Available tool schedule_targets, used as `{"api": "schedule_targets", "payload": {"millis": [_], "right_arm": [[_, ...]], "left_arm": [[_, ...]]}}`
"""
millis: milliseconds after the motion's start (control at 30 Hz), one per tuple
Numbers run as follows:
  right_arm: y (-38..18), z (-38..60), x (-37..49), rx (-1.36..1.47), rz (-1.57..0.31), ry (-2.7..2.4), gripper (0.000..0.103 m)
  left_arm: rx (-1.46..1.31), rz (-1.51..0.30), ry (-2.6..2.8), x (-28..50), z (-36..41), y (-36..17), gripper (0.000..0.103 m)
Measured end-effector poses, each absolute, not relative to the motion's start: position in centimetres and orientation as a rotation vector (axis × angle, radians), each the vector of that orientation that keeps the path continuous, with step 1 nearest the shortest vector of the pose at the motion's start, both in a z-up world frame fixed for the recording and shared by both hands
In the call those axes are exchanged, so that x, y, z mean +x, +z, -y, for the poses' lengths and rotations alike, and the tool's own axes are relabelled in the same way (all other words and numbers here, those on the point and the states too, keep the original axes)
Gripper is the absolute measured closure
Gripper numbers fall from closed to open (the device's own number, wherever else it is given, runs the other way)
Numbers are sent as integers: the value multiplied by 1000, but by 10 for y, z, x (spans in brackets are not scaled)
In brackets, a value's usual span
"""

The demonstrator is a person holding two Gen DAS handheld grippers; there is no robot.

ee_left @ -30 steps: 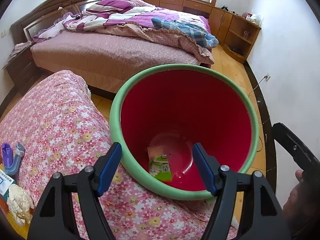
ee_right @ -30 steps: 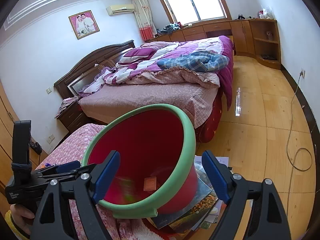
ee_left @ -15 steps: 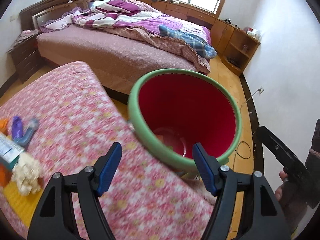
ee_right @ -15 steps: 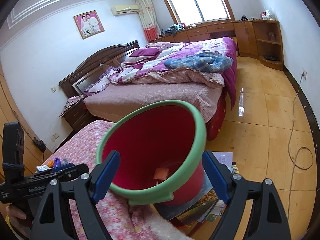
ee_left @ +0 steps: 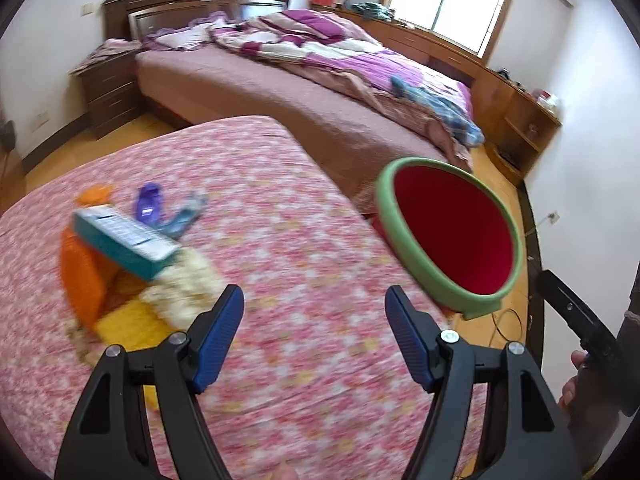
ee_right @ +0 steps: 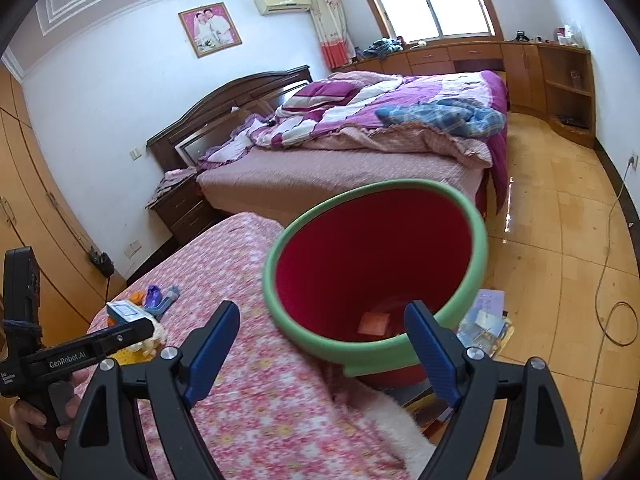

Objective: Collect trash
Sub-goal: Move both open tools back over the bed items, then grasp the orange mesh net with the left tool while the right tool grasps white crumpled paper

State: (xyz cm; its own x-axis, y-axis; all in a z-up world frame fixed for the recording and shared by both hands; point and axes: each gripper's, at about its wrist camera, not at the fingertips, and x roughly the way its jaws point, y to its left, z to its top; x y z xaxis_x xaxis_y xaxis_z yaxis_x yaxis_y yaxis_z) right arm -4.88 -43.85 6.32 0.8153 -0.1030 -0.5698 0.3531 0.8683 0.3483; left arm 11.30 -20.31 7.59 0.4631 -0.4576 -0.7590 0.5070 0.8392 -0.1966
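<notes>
Red bin (ee_right: 372, 264) with green rim placed at edge of floral-covered surface (ee_left: 280, 240), within short carry of trash pile (ee_left: 120, 248) (box, wrappers, crumpled tissue). Left gripper (ee_left: 314, 336) and right gripper (ee_right: 320, 352) both held apart, nothing clamped. One scrap noted inside bin.

A red bin (ee_right: 376, 256) with green rim stands beside the table; litter (ee_left: 132, 240) lies clustered on the floral cloth.

Matt black plastic left gripper (ee_left: 314, 330) with ribbed blue pads over soft floral cloth cover (ee_left: 280, 240), teal cardboard box (ee_left: 120, 240) up-left of it, smooth plastic bin (ee_right: 376, 272) red inside with matt green rim ahead of right gripper (ee_right: 320, 350), glossy wood floor (ee_right: 560, 240) beyond.
</notes>
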Motion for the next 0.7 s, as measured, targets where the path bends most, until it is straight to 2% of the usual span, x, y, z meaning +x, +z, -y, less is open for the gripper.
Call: {"api": "schedule_targets", "payload": {"millis": [367,700], "right_arm": [[59,394,-7,440,-619,-193,16],[37,364,30,422,-693,-174,16]], "left_arm": [[37,-875,-385,167,108,76,30],[14,-905,-260,212,54,41,30]]}}
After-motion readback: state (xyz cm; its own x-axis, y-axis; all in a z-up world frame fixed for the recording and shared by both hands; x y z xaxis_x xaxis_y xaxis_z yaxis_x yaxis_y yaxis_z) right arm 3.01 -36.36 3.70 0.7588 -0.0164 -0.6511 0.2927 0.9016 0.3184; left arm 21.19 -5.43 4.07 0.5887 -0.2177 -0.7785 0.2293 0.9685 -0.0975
